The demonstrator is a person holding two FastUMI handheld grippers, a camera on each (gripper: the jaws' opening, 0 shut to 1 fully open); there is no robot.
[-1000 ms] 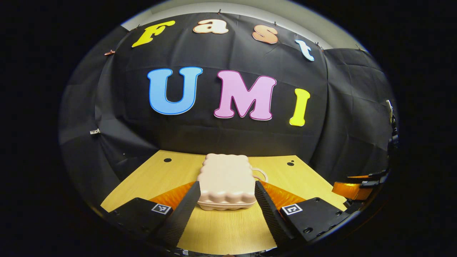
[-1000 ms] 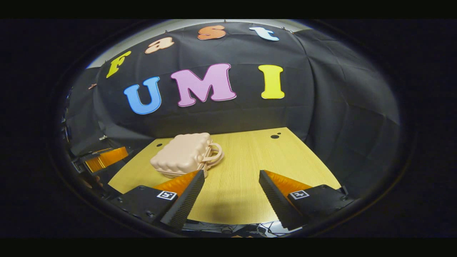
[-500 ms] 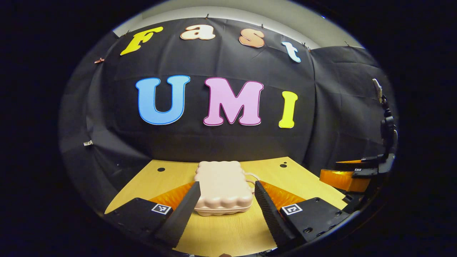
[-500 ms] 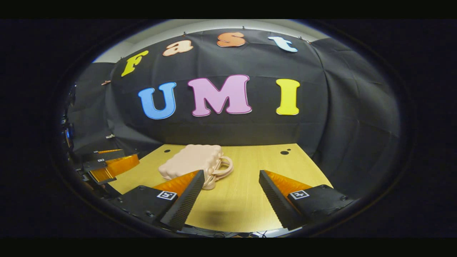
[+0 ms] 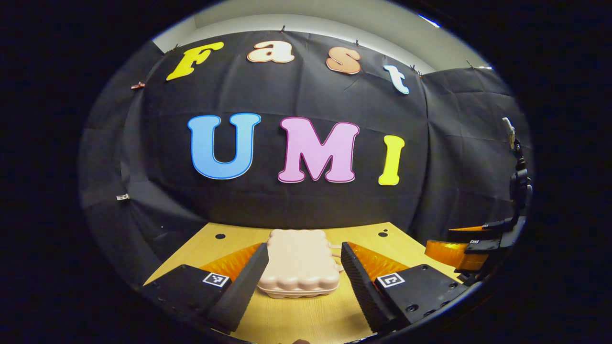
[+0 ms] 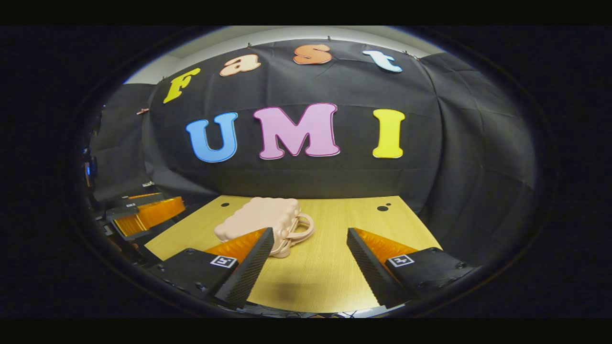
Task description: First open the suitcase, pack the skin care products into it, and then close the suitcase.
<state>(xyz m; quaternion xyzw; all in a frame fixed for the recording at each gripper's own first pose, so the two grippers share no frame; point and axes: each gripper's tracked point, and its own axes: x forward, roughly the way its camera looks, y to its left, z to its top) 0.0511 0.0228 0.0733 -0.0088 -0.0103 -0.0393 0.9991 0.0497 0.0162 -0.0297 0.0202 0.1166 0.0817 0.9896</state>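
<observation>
Pink hard-shell suitcase (image 5: 299,263) is lying shut on the bench (image 6: 330,267) (probably light, slippery); both grippers are spread; seam beside the handle (image 6: 299,229) suits.

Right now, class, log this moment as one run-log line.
suitcase: closed, flat on table | left claw: open, framing suitcase, no contact | right claw: open, beside handle | step: opening not begun
</observation>
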